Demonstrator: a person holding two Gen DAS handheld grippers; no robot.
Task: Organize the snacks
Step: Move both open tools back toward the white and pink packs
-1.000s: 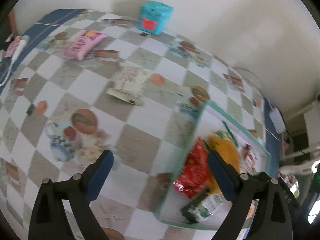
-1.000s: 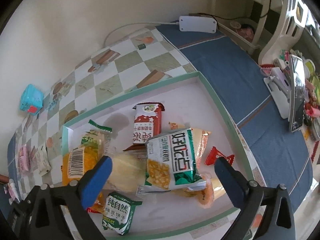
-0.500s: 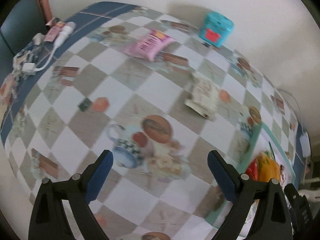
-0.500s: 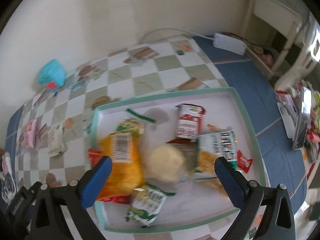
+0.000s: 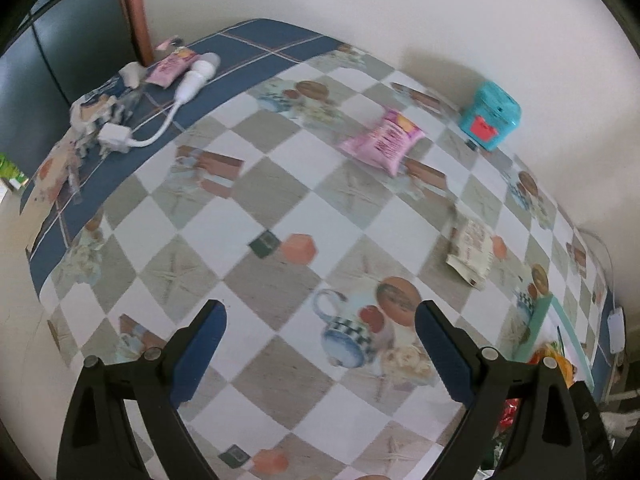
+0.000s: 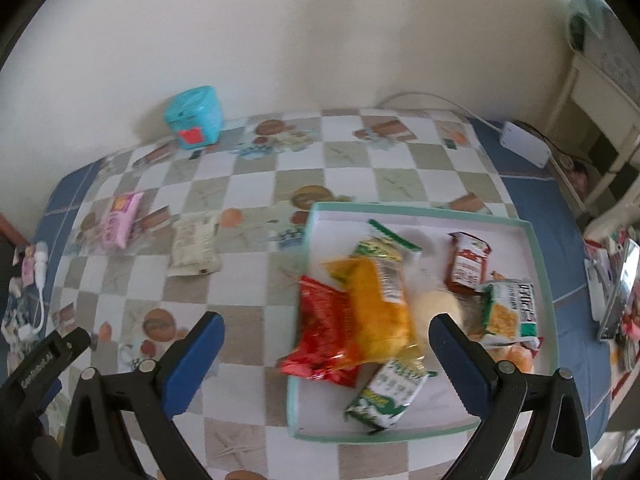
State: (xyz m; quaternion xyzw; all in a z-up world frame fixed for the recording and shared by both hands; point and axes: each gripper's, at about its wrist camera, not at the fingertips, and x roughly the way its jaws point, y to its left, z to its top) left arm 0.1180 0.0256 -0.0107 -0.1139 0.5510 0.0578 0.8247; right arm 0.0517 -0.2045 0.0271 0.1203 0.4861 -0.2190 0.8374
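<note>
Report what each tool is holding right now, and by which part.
Nothing is held. The left tool and the right tool both stand open and empty above the checkered tablecloth, with no snack between their fingers.

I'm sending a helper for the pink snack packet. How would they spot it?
On the checkered tablecloth, look left of the green-rimmed tray, outside it. The pink packet lies flat beside a cream packet; it's the only pink one.

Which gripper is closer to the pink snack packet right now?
Left, probably. The left gripper faces the pink snack packet across open tablecloth. The right gripper sits by the tray, with the packet far off to its left.
</note>
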